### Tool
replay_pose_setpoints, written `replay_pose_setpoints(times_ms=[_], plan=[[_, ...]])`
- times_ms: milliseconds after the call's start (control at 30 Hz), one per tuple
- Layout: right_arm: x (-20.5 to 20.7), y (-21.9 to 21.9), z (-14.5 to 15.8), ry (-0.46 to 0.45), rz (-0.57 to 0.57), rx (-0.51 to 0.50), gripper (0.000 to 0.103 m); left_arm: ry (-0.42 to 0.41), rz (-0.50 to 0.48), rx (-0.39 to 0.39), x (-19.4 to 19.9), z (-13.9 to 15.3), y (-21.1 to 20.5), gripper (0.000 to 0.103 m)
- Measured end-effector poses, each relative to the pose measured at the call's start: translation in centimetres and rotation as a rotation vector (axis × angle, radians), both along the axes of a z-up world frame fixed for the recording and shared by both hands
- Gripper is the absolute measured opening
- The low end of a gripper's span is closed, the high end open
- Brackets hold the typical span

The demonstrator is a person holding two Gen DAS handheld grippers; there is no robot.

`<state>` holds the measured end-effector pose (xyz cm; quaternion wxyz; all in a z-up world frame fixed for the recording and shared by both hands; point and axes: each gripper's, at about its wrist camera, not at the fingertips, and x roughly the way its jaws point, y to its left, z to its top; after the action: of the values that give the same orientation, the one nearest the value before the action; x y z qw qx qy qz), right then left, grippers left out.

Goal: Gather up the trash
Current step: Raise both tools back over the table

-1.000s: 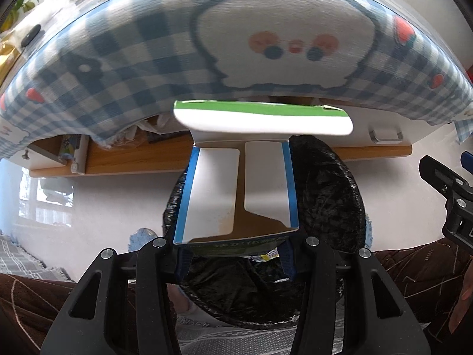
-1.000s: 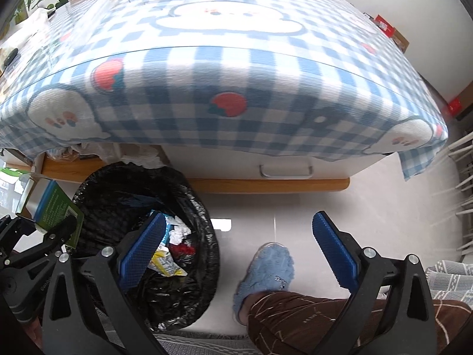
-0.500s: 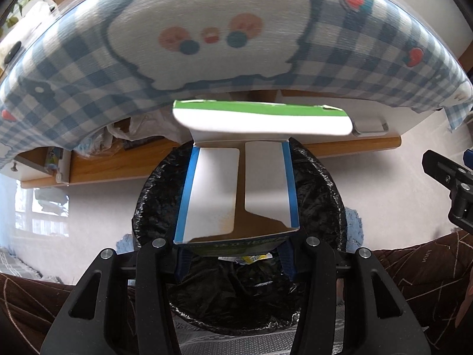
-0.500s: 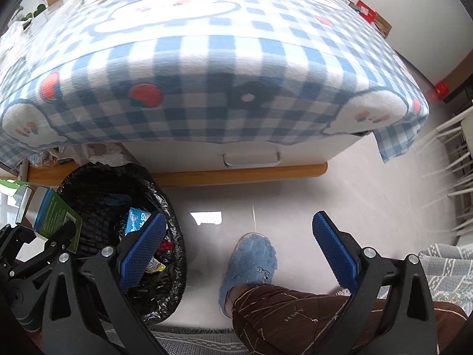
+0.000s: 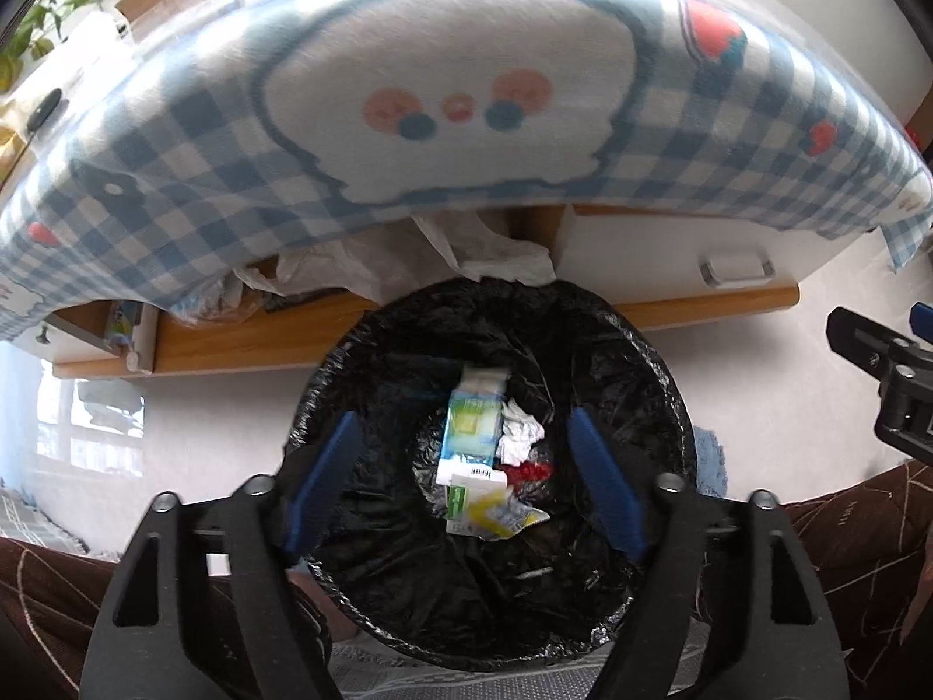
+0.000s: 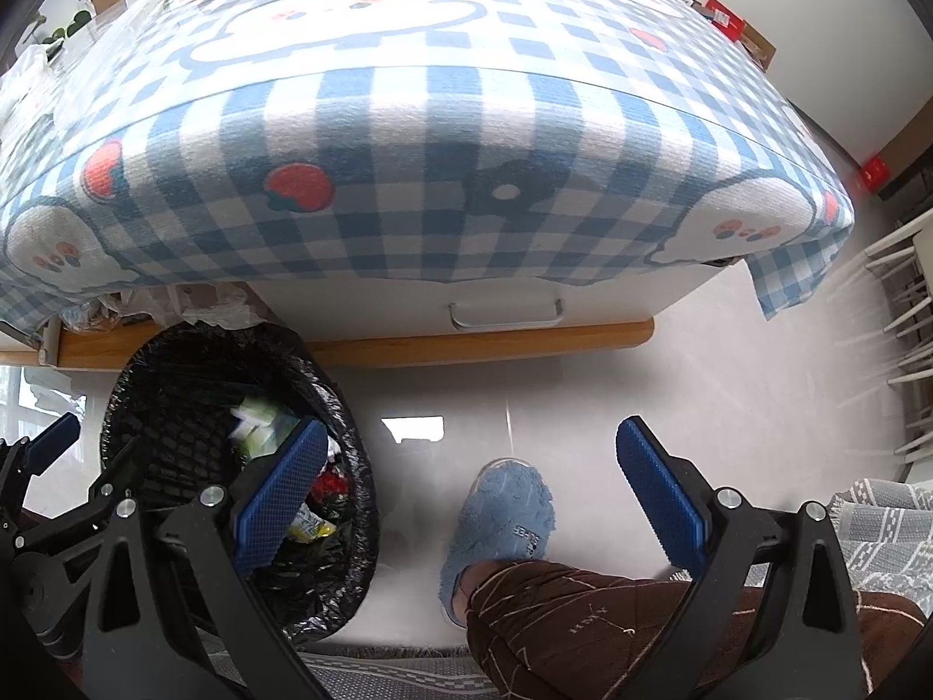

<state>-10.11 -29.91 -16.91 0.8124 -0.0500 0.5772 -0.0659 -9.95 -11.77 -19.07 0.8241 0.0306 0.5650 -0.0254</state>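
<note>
While both claws gape empty, the carton [image 5: 471, 429] lies among wrappers inside the black-lined bin [image 5: 653, 350].

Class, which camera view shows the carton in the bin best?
The left wrist view: it looks straight down into the bin, so the carton lies in plain sight. The right wrist view shows only a blurred part of it behind the right gripper's finger.

Blue checked tablecloth [image 6: 443, 175], white drawer handle [image 6: 506, 315], fluffy blue slipper [image 6: 501, 519].
</note>
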Motion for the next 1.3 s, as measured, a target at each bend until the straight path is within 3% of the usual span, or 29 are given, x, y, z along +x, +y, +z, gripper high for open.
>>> replay_pose_setpoints(times_ms=[67, 300, 633, 1000, 1167, 1300], plan=[[0.1, 0.4, 0.2, -0.008, 0.009, 0.008, 0.095, -0.015, 0.011, -0.002, -0.1, 0.4, 0.8, 0.088], [0.4, 2.0, 2.4, -0.081, 0.028, 0.057, 0.095, -0.104, 0.055, -0.002, -0.2, 3.9, 3.0, 0.097], [0.9, 3.5, 6.4, -0.191, 0.047, 0.104, 0.095, -0.192, 0.076, -0.045, 0.4, 9.1, 4.6, 0.097], [2.3, 3.8, 11.6, -0.333, 0.079, 0.082, 0.095, -0.224, 0.07, -0.106, 1.7, 12.7, 5.5, 0.097], [3.3, 4.3, 12.6, -0.363, 0.086, 0.074, 0.095, -0.258, 0.062, -0.104, 2.8, 14.0, 5.3, 0.097], [5.0, 4.5, 12.4, -0.354, 0.077, 0.069, 0.095, -0.24, 0.069, -0.11, 4.0, 13.6, 5.6, 0.097]])
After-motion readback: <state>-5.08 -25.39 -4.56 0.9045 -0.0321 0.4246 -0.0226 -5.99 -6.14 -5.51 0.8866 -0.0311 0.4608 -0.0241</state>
